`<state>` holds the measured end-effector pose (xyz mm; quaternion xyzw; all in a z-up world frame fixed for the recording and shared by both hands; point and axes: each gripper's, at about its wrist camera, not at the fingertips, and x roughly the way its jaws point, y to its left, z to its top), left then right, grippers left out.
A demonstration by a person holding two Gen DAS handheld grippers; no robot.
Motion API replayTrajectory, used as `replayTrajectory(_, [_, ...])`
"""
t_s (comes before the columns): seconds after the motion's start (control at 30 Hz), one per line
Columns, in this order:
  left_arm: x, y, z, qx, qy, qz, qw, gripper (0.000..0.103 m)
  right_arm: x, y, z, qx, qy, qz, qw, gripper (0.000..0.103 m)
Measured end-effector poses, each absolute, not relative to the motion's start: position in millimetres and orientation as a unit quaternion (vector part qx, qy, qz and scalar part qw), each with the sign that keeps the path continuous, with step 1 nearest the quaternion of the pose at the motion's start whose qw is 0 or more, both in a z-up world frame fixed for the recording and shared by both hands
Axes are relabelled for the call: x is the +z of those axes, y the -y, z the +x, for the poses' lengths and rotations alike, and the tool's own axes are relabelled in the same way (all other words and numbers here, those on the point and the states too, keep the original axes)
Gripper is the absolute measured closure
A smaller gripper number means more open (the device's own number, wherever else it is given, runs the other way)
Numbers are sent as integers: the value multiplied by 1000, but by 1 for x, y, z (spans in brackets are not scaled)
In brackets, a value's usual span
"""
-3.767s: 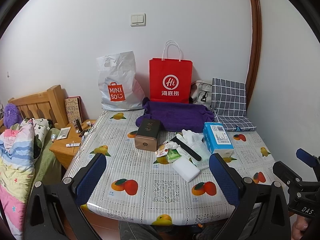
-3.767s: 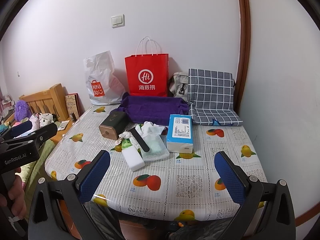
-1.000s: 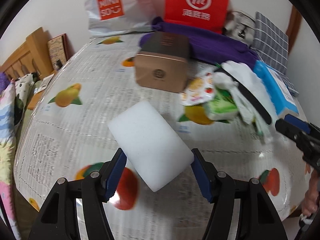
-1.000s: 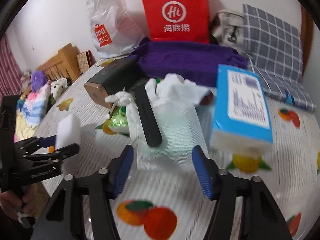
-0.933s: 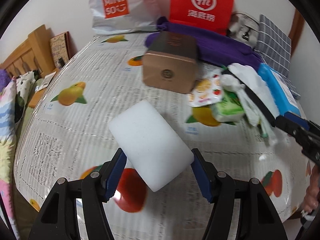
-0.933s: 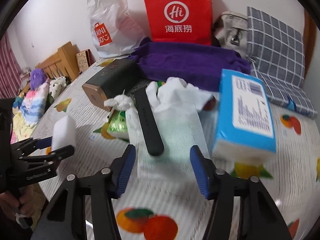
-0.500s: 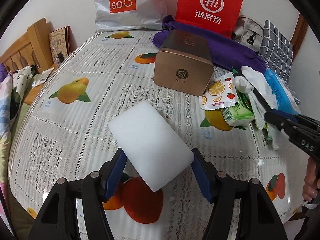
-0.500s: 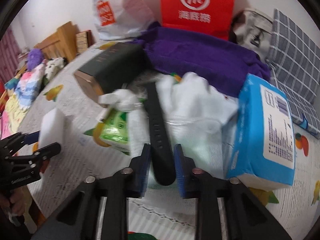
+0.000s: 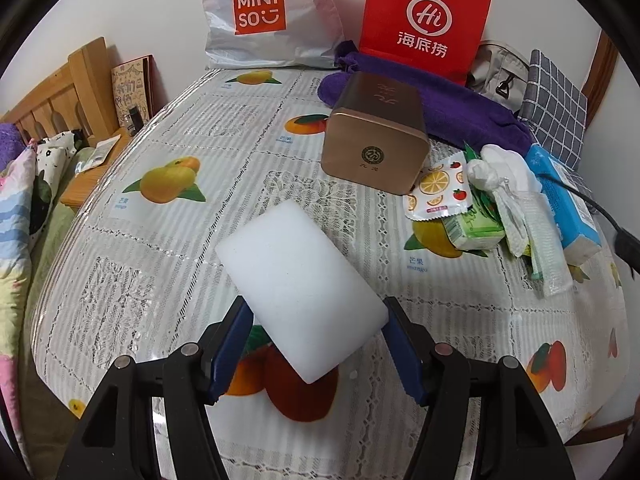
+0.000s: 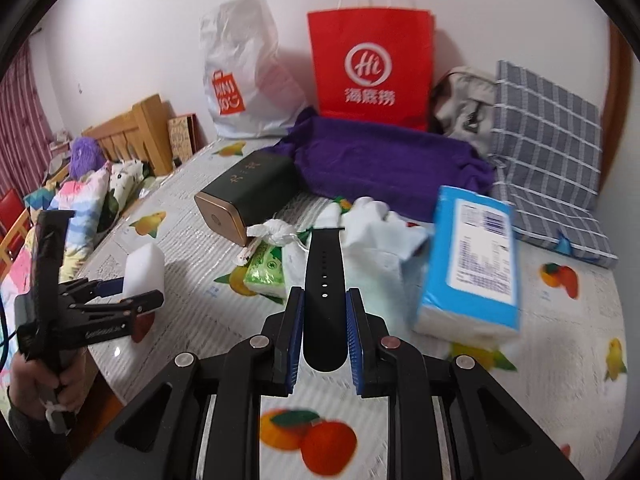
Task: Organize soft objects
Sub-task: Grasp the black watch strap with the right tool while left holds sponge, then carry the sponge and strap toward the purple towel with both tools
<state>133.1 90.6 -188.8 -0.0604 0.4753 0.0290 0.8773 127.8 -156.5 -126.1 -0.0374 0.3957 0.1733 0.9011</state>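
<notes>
White sponge block [image 9: 300, 280] is being gripped between the blue pads [image 9: 230, 350] of the left gripper [image 9: 316, 354], held tilted above the fruit-print tablecloth [image 9: 168, 240]. Gold tin [image 9: 376, 136] is lying further back, just in front of a purple towel [image 9: 460, 104]. Clutter is being seen at right: orange-print sachet [image 9: 438, 188], green tissue pack [image 9: 476, 228], white cloth bundle [image 9: 504, 176], blue tissue pack [image 9: 564, 196] (partly cut off). Red bag [image 9: 424, 20] and white Miniso bag [image 9: 264, 12] are standing against the wall.
</notes>
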Motion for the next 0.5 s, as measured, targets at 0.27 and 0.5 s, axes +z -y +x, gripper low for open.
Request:
replayTrajectory(0.27, [-181,-82,125,25,-476,-57,877,39,-147,224,75,110,-421,-25,900,83])
replayTrajectory(0.5, [-179,-72,126,32,-480,-43,876,39,-208,255,70,78,-473,-16,877,81])
